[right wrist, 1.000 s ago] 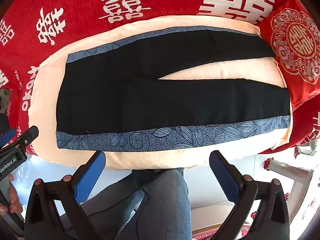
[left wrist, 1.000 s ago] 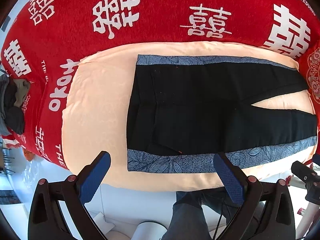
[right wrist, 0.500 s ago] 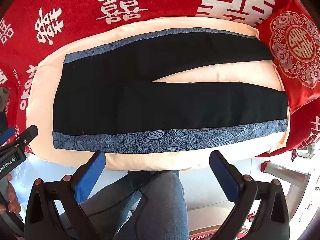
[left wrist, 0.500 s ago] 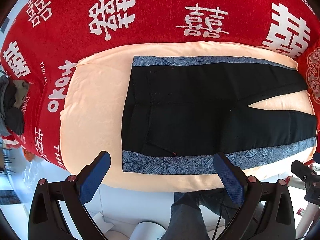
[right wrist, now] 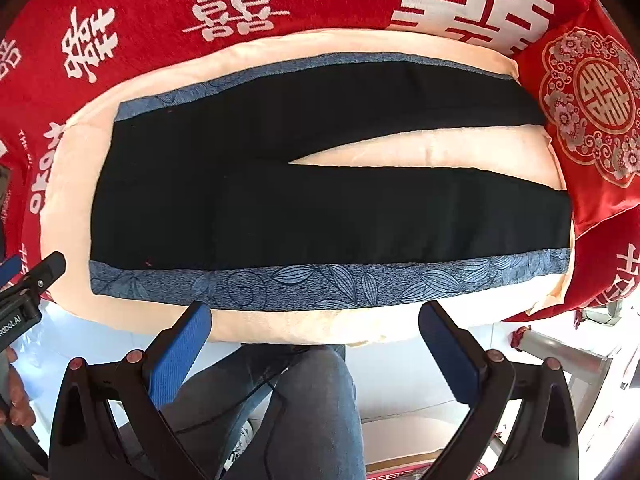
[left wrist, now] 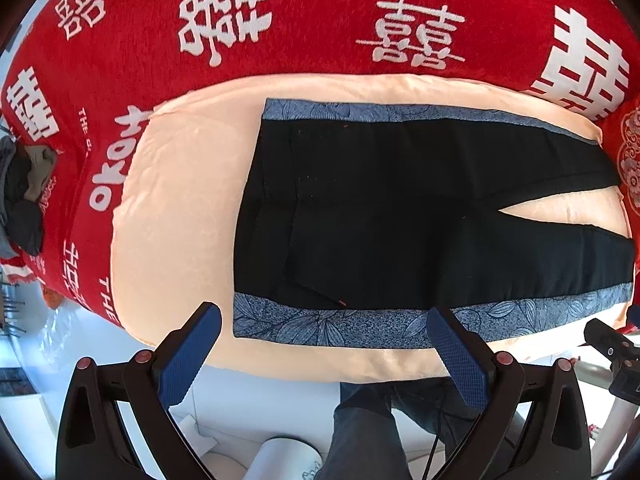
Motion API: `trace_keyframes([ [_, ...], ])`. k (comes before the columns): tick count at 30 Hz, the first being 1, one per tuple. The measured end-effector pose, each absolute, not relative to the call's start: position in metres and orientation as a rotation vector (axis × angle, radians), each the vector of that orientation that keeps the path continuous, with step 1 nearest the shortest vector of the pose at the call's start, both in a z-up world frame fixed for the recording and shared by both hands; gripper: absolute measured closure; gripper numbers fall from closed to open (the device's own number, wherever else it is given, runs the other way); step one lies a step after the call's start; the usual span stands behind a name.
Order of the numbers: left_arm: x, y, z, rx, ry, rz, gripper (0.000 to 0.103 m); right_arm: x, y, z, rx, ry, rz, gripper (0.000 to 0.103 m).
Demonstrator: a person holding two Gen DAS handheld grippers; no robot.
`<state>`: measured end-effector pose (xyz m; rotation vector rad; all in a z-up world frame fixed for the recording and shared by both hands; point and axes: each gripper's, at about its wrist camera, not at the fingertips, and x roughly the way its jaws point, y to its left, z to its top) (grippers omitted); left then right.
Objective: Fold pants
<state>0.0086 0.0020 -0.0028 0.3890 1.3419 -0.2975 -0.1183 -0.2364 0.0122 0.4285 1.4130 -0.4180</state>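
Black pants [left wrist: 400,216] with blue leaf-patterned side stripes [right wrist: 320,282] lie flat and unfolded on a peach cushion [left wrist: 176,200], which rests on a red blanket [left wrist: 320,20] printed with white double-happiness characters.

Left wrist view: shows the waistband end of the pants, at the left of the garment, with bare cushion beyond it, and a heap of dark clothing [left wrist: 24,196] at the far left edge of the blanket. The legs run off toward the right. Partial white lettering on the blanket reads "THE".

Right wrist view: shows both legs to their hems, parted by a wedge of bare cushion, and a red embroidered pillow [right wrist: 592,120] just beside the hem ends. The other gripper's body enters at the left edge, bearing a partly cut-off label ending "robot.AI".

Left gripper [left wrist: 324,344]: blue-padded fingers spread wide, holding nothing, above the near edge of the cushion; whether it touches the fabric cannot be told.

Right gripper [right wrist: 316,340]: likewise spread wide and empty, at the near cushion edge. A person's jeans-clad legs [right wrist: 304,400] show below it.
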Motion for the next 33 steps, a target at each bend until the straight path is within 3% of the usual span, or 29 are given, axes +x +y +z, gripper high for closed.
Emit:
trace_keyframes([
  [14, 0.014, -0.003, -0.064, 0.333, 1.418, -0.291, 0.0, -0.104, -0.254, -0.047, 0.471, 1.429, -0.362, 0.0],
  [23, 0.018, 0.029, -0.1, 0.184, 1.424, -0.303, 0.0, -0.106, -0.239, -0.092, 0.884, 1.256, 0.048, 0.0],
  [29, 0.012, 0.073, -0.122, -0.029, 1.465, -0.336, 0.0, -0.115, -0.194, -0.161, 1.143, 1.23, 0.266, 0.0],
  [33, 0.006, 0.092, -0.13, -0.08, 1.466, -0.356, 0.0, -0.119, -0.179, -0.201, 1.246, 1.204, 0.277, 0.013],
])
